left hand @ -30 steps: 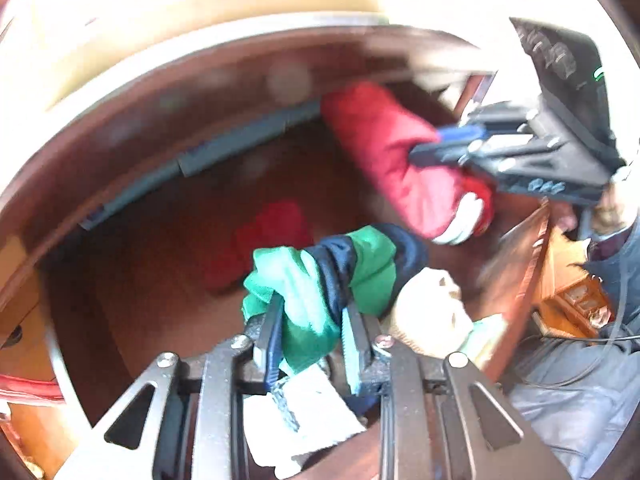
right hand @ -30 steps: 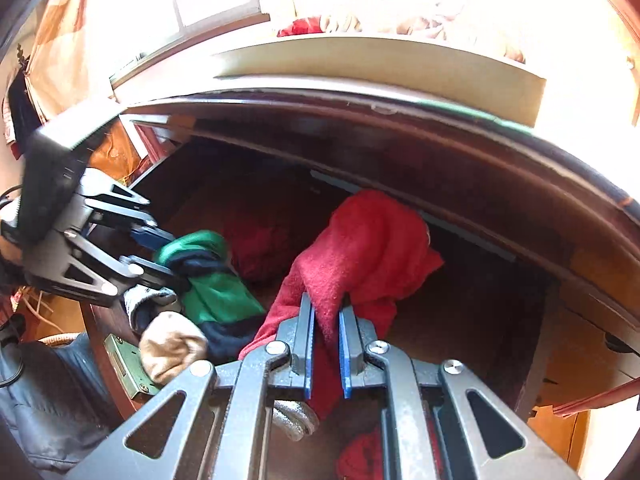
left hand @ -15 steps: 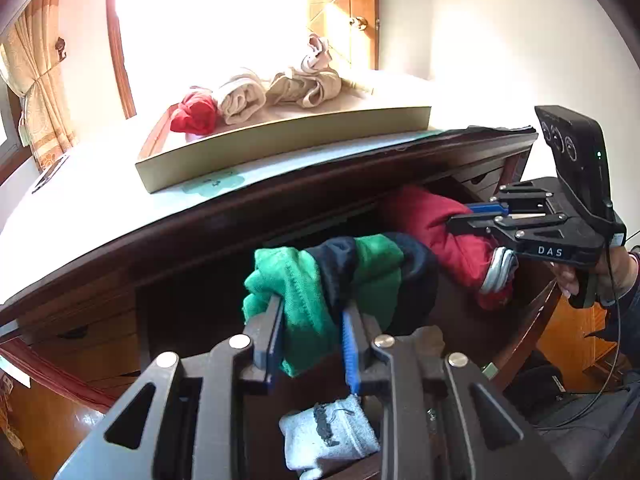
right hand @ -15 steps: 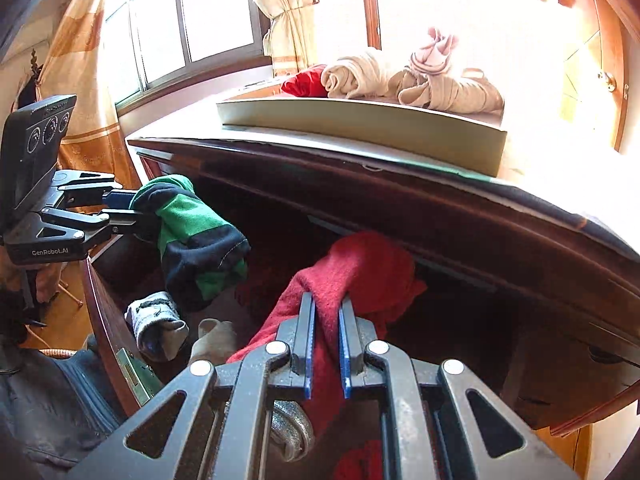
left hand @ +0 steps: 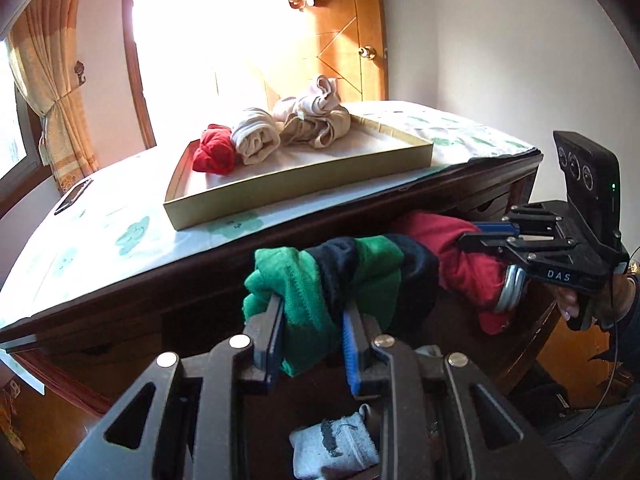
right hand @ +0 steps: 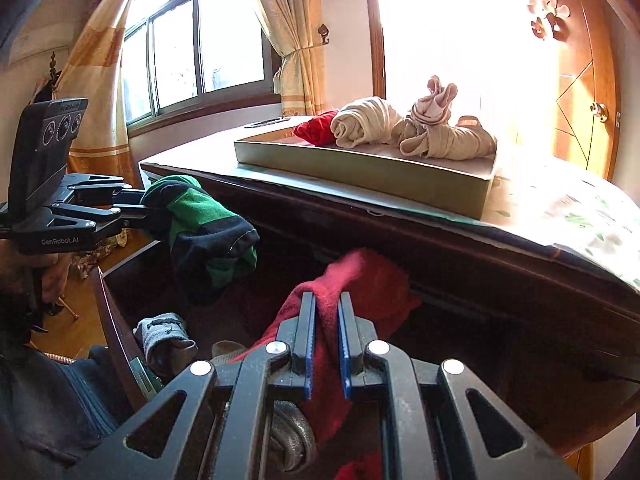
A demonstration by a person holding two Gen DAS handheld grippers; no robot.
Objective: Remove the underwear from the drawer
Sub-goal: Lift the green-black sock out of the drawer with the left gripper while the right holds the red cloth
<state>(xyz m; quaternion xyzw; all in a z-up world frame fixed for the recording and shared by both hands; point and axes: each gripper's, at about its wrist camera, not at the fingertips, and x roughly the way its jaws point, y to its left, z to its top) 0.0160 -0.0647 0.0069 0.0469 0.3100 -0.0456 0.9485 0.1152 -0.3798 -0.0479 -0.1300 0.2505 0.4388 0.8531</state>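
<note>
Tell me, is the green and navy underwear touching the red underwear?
Apart. The right wrist view shows the green and navy underwear hanging from the left hand-held gripper, with dark drawer space between it and the red underwear.

Probably bedroom (dresser, curtains)

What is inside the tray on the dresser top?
The tray holds a red roll, a cream roll and beige bundles. Anything beneath them is hidden.
</note>
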